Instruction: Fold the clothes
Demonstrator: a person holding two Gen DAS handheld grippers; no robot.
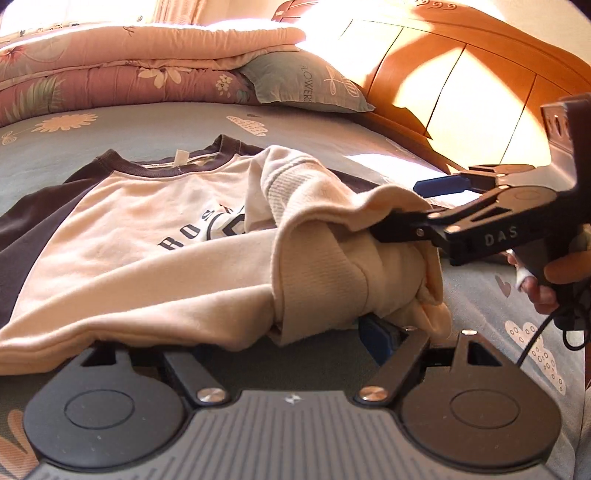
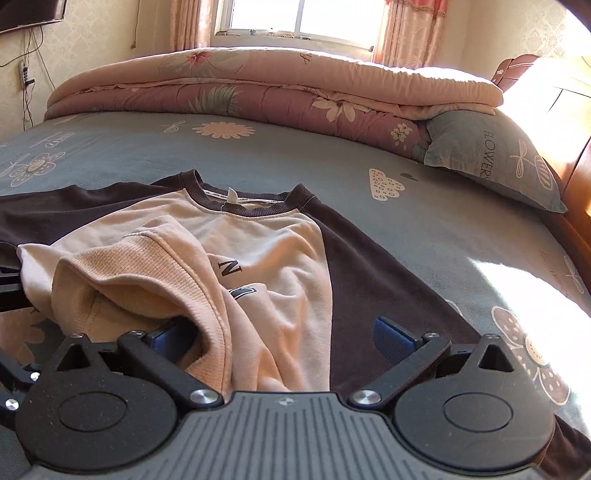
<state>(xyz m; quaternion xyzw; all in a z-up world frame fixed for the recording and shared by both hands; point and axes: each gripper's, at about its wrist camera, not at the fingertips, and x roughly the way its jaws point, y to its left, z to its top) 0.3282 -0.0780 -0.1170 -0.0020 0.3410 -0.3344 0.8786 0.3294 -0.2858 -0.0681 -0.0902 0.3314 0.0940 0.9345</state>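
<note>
A cream sweatshirt (image 1: 122, 221) with dark brown sleeves and collar lies face up on the bed, printed letters on its chest; it also shows in the right wrist view (image 2: 280, 258). Its ribbed hem (image 1: 321, 266) is bunched and lifted toward the chest. My left gripper (image 1: 258, 332) is open, its jaws wide apart, with the hem draped over the gap. My right gripper (image 2: 273, 332) is open, jaws wide, cloth lying between and over them; it shows from the side in the left wrist view (image 1: 406, 206), one finger under the hem (image 2: 147, 266).
The bed has a grey-blue flowered sheet (image 2: 295, 162). A folded pink quilt (image 2: 258, 85) and a grey pillow (image 2: 491, 155) lie at the far side. A wooden headboard (image 1: 461, 74) stands at the right. A window (image 2: 299, 18) is behind.
</note>
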